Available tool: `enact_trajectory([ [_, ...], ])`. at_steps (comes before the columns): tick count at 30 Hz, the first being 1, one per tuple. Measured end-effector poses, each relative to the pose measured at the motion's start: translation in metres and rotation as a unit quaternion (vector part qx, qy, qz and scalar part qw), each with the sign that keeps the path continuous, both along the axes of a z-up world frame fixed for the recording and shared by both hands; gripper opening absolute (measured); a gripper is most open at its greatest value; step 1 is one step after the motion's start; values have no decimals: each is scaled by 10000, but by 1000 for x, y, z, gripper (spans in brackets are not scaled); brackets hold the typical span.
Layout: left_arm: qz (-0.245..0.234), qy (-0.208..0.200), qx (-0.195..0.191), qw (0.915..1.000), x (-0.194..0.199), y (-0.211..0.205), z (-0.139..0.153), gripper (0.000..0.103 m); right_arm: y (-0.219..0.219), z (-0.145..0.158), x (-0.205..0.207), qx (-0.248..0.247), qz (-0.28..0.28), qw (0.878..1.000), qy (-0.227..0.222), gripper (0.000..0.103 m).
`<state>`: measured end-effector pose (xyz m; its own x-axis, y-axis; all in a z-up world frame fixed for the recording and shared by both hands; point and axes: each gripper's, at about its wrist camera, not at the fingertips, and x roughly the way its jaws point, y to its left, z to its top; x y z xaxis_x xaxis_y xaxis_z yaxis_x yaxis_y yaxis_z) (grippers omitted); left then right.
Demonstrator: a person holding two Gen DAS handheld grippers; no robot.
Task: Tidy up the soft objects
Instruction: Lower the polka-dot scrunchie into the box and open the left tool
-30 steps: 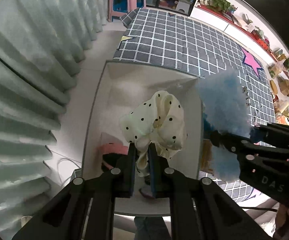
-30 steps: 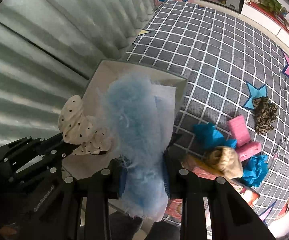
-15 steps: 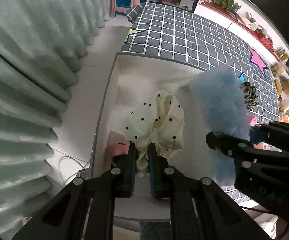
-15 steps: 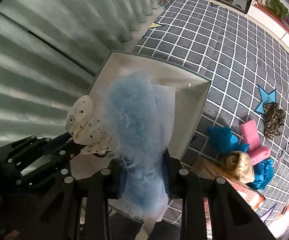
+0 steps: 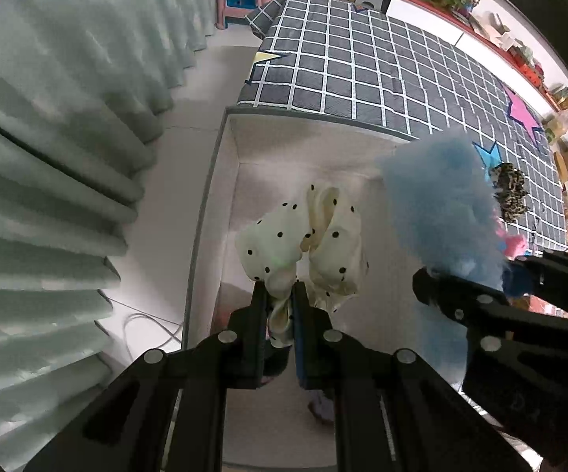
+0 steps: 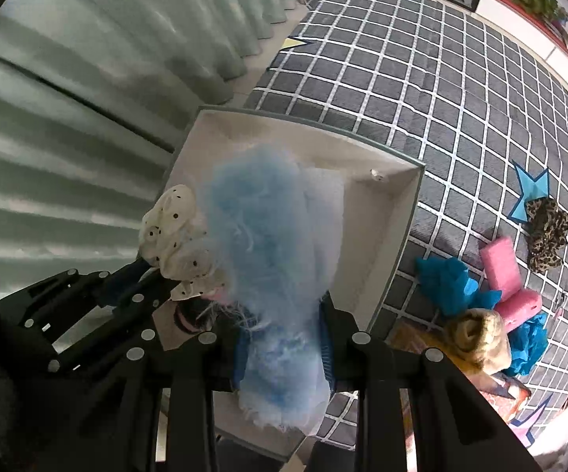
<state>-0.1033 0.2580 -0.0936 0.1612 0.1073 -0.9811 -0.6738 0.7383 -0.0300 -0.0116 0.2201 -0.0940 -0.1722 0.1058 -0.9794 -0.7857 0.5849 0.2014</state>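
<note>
Left claw (image 5: 280, 295) clamped on dotted scrunchie (image 5: 307, 244), right claw (image 6: 284, 338) on blue fluff (image 6: 268, 244); white box (image 6: 401, 236) unfilled, leopard scrunchie (image 6: 545, 232) and others left on the mat.

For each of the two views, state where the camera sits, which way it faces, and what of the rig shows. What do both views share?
Left wrist: on the left gripper, facing down into the white box; it clamps the dotted scrunchie.
Right wrist: on the right gripper, facing down; it clamps the blue fluffy cloth.
Shared: box, both items, each other's gripper, checked mat.
</note>
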Motion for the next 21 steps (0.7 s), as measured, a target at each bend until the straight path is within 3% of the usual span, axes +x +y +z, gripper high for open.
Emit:
enact_trajectory([
  [21, 43, 366, -91, 9993, 24, 18, -36, 13, 11, -35, 29, -256, -315, 9990, 204, 30],
])
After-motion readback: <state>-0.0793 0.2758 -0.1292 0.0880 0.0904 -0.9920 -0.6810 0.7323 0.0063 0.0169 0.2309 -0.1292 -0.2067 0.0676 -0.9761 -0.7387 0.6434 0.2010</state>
